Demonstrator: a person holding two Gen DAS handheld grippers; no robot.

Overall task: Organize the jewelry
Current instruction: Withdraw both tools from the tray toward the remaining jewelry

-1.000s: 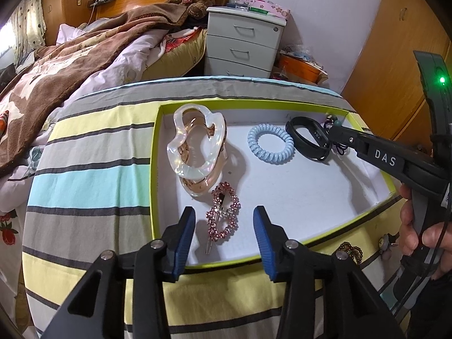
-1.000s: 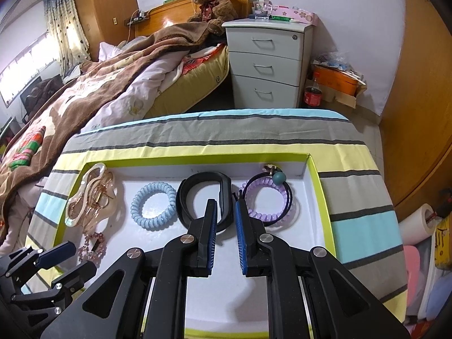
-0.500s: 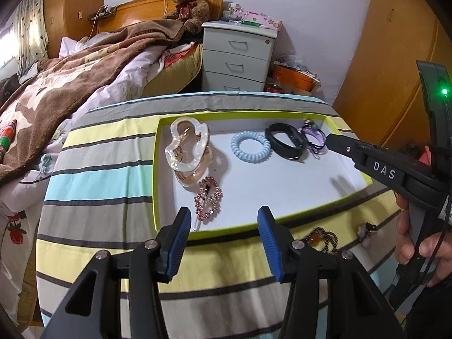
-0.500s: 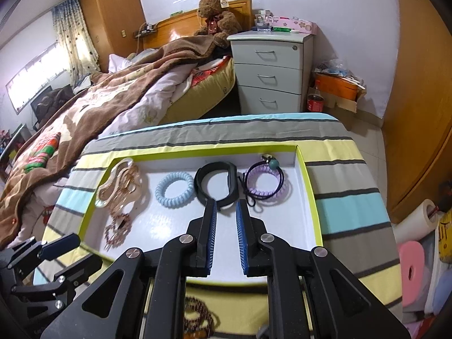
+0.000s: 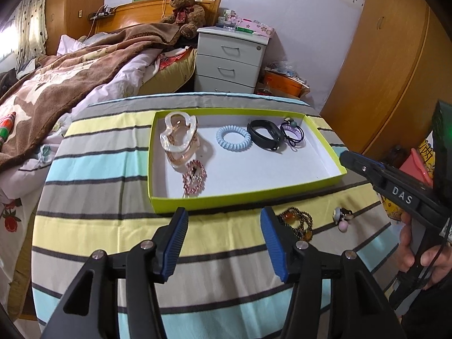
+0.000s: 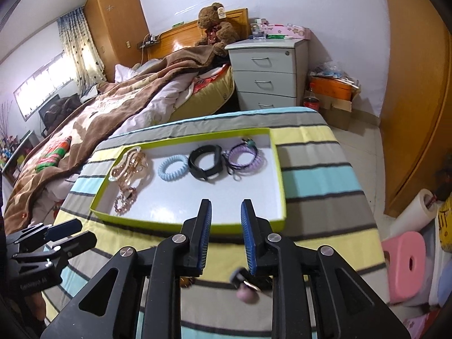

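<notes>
Bench [image 5: 93, 175] draped in a striped cloth, yellow, grey and light blue bands. Shallow green-rimmed tray [image 5: 245, 197] with a white floor sits on it toward the far edge, near rim just ahead of both grippers.

Left gripper [image 5: 223, 243] hovers over the cloth on the near side of the tray, fingers [image 5: 173, 243] spread wide, nothing between them. Right gripper [image 6: 225, 236] hangs above the tray's near rim, fingers parted to a moderate gap, also empty.

Inside the tray, along its far edge: large clear and rose-gold hair claw [image 5: 179, 138] at the left end, then light blue coil hair tie [image 5: 233, 142], black band [image 5: 265, 138], and purple coil tie [image 5: 293, 134] with a small teal bead at the right end; the black band and purple tie touch. Pink rhinestone clip [image 5: 194, 179] lies just near-side of the claw, by the tray's left wall.

Outside the tray, on the cloth near the bench's near right edge: amber-and-dark beaded bracelet [image 5: 298, 221], and further right a small pale pink charm piece [image 5: 342, 219]. The two lie apart.
</notes>
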